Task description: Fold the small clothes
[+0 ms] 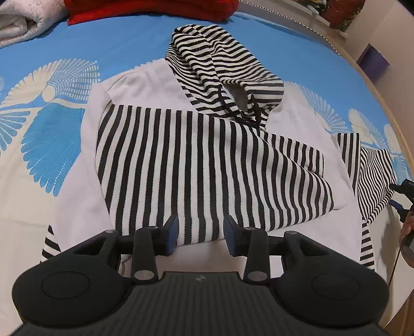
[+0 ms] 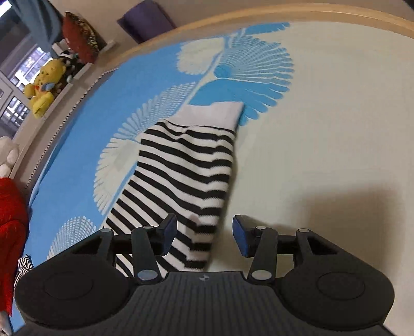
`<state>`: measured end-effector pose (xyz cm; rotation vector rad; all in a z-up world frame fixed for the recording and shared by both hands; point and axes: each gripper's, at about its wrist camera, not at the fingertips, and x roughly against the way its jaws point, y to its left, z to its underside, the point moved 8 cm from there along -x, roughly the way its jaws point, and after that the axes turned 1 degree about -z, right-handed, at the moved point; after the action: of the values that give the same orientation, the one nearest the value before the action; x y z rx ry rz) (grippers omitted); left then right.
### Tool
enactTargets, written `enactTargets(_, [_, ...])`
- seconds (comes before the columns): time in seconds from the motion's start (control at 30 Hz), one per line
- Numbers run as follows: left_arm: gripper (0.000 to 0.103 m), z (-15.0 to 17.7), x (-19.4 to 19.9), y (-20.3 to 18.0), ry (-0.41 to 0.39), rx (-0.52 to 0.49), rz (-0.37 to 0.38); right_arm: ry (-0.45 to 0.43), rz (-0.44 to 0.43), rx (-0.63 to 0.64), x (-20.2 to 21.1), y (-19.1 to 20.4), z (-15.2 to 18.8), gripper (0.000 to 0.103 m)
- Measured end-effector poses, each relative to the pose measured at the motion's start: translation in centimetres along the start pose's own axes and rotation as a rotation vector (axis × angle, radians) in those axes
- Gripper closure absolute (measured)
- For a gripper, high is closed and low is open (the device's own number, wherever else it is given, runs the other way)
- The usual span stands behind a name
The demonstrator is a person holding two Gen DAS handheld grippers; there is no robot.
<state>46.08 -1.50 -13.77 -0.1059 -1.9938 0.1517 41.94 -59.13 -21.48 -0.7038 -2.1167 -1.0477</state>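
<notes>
- The hoodie's (image 1: 214, 165) lower hem runs out of sight under the body of the left tongs (image 1: 201, 235), and its far sleeve (image 1: 372, 181) is cut off at the right edge of the left view.
- In the right view that sleeve (image 2: 186, 186) looks blurred, and its near end slips under the right tongs (image 2: 204, 237), so I cannot tell whether it touches them.
- Only a dark sliver of the right tongs (image 1: 403, 196) and a bit of hand show at the left view's edge.
- A red cushion (image 1: 150, 10) and a rolled white towel (image 1: 18, 25) sit at the far side of the bed (image 1: 51, 142); a yellow soft toy (image 2: 45, 85) is on a ledge beyond it.
- The white hoodie lies flat on the blue patterned bedspread, one striped sleeve folded across its chest, striped hood (image 1: 220, 69) bunched at the top.
- Left tongs are apart, hovering just at the folded sleeve's near edge, gripping nothing.
- Right tongs are apart too, with the other sleeve lying between and ahead of the fingers.
</notes>
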Motion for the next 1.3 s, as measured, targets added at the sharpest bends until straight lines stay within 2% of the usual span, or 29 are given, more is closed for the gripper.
enactTargets(0.03, [0.061,0.0,0.1,0.1,0.001,-0.002,-0.001,-0.008,-0.004,0.008,0.0,0.2,-0.1,0.054])
enactTargets(0.07, [0.061,0.0,0.1,0.2,0.001,-0.003,0.0,-0.02,0.001,0.019,0.0,0.3,-0.3,0.061])
enactTargets(0.1, [0.061,0.0,0.2,0.3,0.0,-0.002,0.0,-0.031,0.01,0.027,0.0,0.5,-0.4,0.074])
enactTargets(0.2, [0.061,-0.1,0.6,0.8,-0.006,0.012,0.003,-0.054,0.009,0.017,0.3,0.9,-0.8,0.099])
enactTargets(0.3, [0.061,-0.4,1.2,1.8,-0.017,0.029,-0.001,-0.129,0.039,0.046,1.8,2.0,-1.3,0.1])
enactTargets(0.4, [0.061,-0.8,2.2,3.3,-0.034,0.061,-0.013,-0.24,-0.013,0.181,4.9,7.2,-1.3,0.101])
enactTargets(0.47, [0.061,-1.1,2.9,4.3,-0.046,0.088,-0.015,-0.302,-0.119,0.311,8.0,13.0,0.3,0.101])
enactTargets(0.53, [0.061,-1.4,3.7,5.5,-0.059,0.121,-0.016,-0.328,-0.291,0.458,11.4,19.3,4.2,0.101])
enactTargets(0.6, [0.061,-1.9,4.5,6.7,-0.071,0.153,-0.012,-0.298,-0.546,0.658,15.5,25.9,10.9,0.101])
enactTargets(0.63, [0.061,-2.1,4.8,7.2,-0.075,0.168,-0.011,-0.249,-0.677,0.754,17.2,28.3,14.5,0.101])
enactTargets(0.67, [0.061,-2.4,5.2,7.9,-0.081,0.191,-0.007,-0.13,-0.816,0.856,18.6,30.3,19.0,0.1])
enactTargets(0.7, [0.061,-2.7,5.6,8.6,-0.089,0.218,0.0,0.033,-0.903,0.913,19.2,31.4,23.0,0.096])
enactTargets(0.73, [0.061,-3.0,6.0,9.2,-0.096,0.242,0.008,0.187,-0.941,0.942,19.5,31.8,26.4,0.094])
enactTargets(0.77, [0.061,-3.2,6.4,9.7,-0.102,0.265,0.016,0.307,-0.936,0.959,19.6,31.6,29.3,0.09])
enactTargets(0.83, [0.061,-3.3,7.0,10.6,-0.111,0.301,0.024,0.407,-0.871,0.964,19.7,30.9,31.5,0.082])
enactTargets(0.87, [0.061,-3.3,7.2,10.8,-0.111,0.307,0.026,0.418,-0.803,0.96,19.7,30.6,31.4,0.077])
enactTargets(0.93, [0.061,-3.1,7.2,10.7,-0.102,0.302,0.032,0.373,-0.649,0.914,19.9,30.1,29.2,0.065])
enactTargets(0.97, [0.061,-3.0,7.2,10.5,-0.1,0.298,0.036,0.359,-0.6,0.858,19.8,29.5,27.6,0.057])
enactTargets(1.0, [0.061,-2.8,7.0,10.3,-0.096,0.289,0.036,0.353,-0.573,0.795,19.8,29.0,26.3,0.054])
enactTargets(1.1, [0.061,-1.9,5.8,9.1,-0.069,0.249,0.025,0.298,-0.553,0.663,18.9,26.9,23.2,0.054])
enactTargets(1.13, [0.061,-1.6,5.3,8.5,-0.057,0.234,0.027,0.27,-0.517,0.646,18.1,26.0,22.9,0.054])
enactTargets(1.17, [0.061,-1.2,4.8,7.8,-0.042,0.214,0.032,0.261,-0.423,0.624,16.7,24.6,22.7,0.052])
enactTargets(1.2, [0.061,-0.8,4.2,6.7,-0.023,0.182,0.039,0.273,-0.343,0.588,15.3,23.2,22.4,0.052])
enactTargets(1.3, [0.054,0.2,2.6,3.3,0.009,0.048,0.048,0.402,-0.246,0.37,11.4,20.1,22.0,0.052])
